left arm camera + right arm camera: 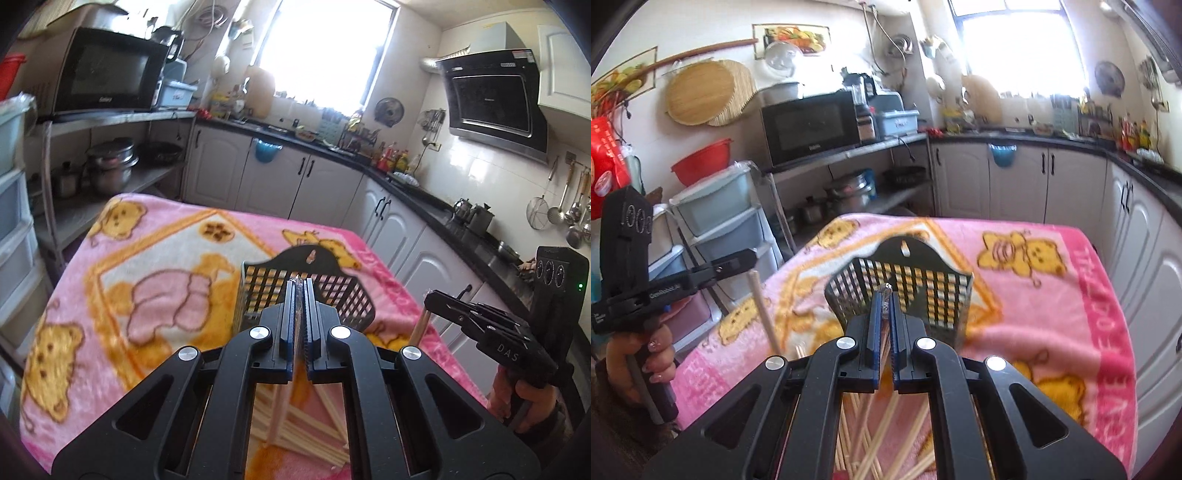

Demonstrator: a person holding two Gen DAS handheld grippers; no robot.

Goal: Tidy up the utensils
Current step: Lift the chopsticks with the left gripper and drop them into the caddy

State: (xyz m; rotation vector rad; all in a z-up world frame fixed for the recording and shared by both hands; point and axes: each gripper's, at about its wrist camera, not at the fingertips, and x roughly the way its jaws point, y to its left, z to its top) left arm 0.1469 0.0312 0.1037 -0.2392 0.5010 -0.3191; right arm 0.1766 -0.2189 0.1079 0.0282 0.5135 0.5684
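A black mesh utensil basket (295,291) (905,291) stands on the pink blanket-covered table (147,258) (1052,314). Several pale wooden chopsticks (306,428) (879,439) lie loose on the blanket near its front edge. My left gripper (298,288) is shut on a chopstick (280,410) that hangs down below the jaws; it shows in the right wrist view (764,317) too. My right gripper (885,291) is shut on a chopstick, seen from the left wrist view (419,326). Both grippers hover just before the basket.
White kitchen cabinets (280,184) with a black counter run behind and to the right of the table. A shelf with a microwave (107,74) and pots (110,166) stands at the left. Plastic drawers (720,221) stand by the table's left side.
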